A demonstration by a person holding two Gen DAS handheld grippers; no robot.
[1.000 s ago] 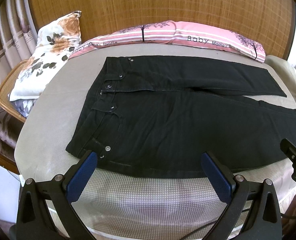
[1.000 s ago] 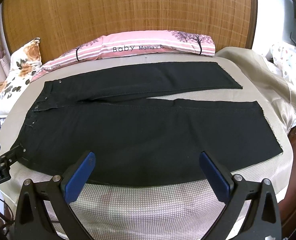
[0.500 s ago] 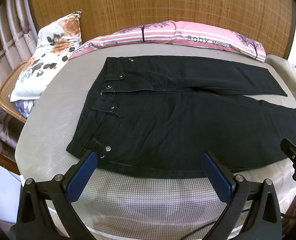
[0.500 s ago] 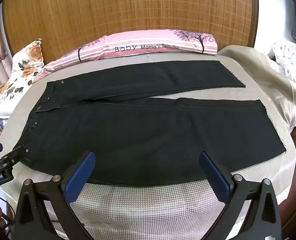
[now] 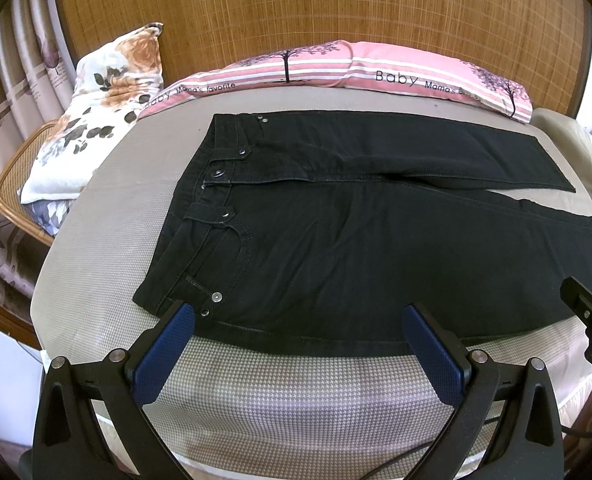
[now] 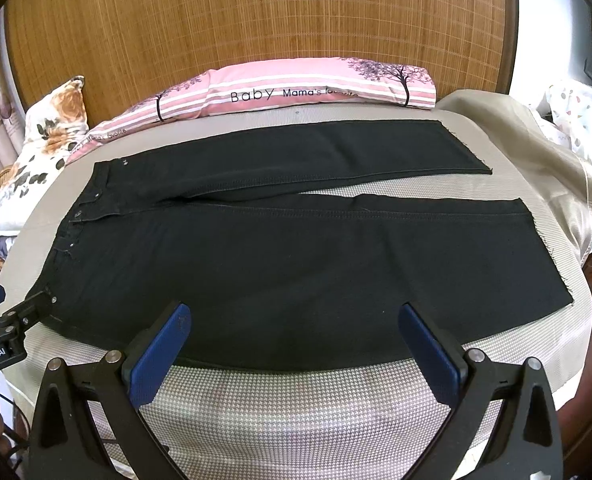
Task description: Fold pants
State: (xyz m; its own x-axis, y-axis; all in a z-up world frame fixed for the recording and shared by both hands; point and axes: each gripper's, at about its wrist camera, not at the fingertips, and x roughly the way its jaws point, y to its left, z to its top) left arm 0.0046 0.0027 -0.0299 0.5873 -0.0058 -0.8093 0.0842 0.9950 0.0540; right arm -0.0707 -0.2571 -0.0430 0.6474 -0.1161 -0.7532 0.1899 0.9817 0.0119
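Note:
Black pants (image 5: 356,240) lie flat on the bed, waistband to the left, both legs running right and slightly apart; they also show in the right wrist view (image 6: 296,256). My left gripper (image 5: 298,312) is open and empty, its blue pads above the near edge of the pants by the waistband corner. My right gripper (image 6: 294,314) is open and empty above the near edge of the front leg. Each gripper's tip shows at the side of the other's view.
The bed has a grey houndstooth cover (image 5: 296,396). A pink striped pillow (image 5: 356,72) lies along the woven headboard. A floral pillow (image 5: 96,108) sits at the far left on a wicker chair. A beige blanket (image 6: 536,168) is bunched at the right.
The right wrist view has shifted slightly, with the pants sitting a little further right and up in the frame. The left gripper has barely moved. Both stay open.

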